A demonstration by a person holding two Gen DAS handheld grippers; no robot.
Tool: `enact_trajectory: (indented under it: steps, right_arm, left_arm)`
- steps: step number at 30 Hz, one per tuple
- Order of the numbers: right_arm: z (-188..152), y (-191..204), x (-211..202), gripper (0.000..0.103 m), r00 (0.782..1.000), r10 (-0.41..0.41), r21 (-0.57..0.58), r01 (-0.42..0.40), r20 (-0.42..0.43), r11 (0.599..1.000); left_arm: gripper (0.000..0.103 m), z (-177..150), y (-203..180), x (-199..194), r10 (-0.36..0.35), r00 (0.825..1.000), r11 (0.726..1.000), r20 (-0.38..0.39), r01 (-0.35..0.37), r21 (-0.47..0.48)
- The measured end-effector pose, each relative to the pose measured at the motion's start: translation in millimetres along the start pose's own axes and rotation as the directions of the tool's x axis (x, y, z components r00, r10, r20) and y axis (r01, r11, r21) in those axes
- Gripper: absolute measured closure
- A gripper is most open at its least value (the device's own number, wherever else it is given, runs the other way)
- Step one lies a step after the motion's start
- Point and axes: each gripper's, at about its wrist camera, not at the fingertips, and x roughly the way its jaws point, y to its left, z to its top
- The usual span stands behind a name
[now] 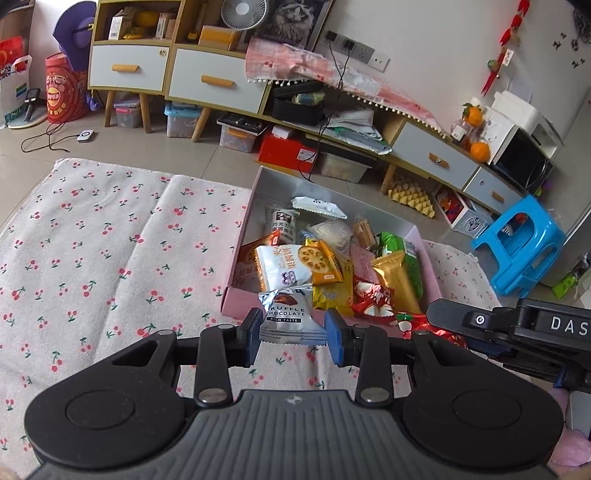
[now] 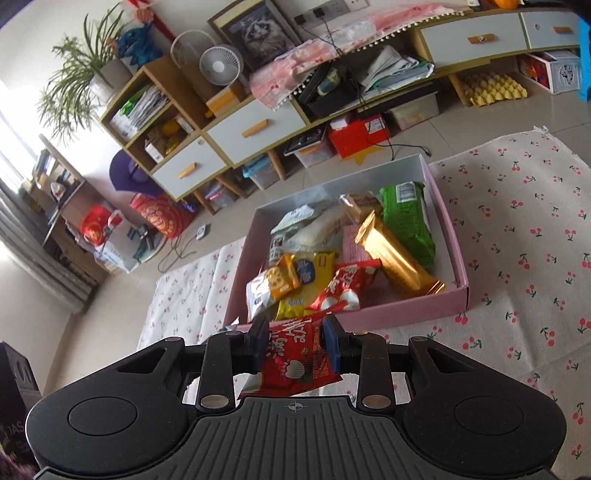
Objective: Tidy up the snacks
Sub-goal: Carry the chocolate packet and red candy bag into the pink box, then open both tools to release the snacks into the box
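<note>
In the left wrist view, a pink box [image 1: 236, 295] heaped with snack packets is seen on a cherry-print cloth [image 1: 92, 258]; a truffle chocolate packet [image 1: 286, 317] is clamped in the left gripper [image 1: 291, 332] just before the box's near edge. Bare cloth is seen leftward.

In the right wrist view, a red snack packet [image 2: 295, 358] is pinched by the right gripper [image 2: 295, 341] near the box [image 2: 406, 306]; cloth [image 2: 517, 229] lies open rightward.

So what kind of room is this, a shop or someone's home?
Most likely a home living room: a low cabinet with drawers holding a desk fan and a framed cat picture, and a cherry-print cloth under the pink snack box.
</note>
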Motion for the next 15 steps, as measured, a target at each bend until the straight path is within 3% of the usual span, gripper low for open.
enact_trajectory:
  steps: [6, 15]
  right_arm:
    - [21, -29, 6, 0.072, 0.998, -0.017, 0.112, 0.011, 0.053, 0.994]
    - [27, -66, 20, 0.072, 0.997, -0.060, 0.205, 0.048, 0.051, 0.978]
  left_arm:
    - [0.070, 9, -8, 19, -0.054, 0.998, 0.998, 0.016, 0.054, -0.024]
    - [0.070, 12, -18, 38, -0.106, 0.994, 0.994, 0.018, 0.106, -0.001]
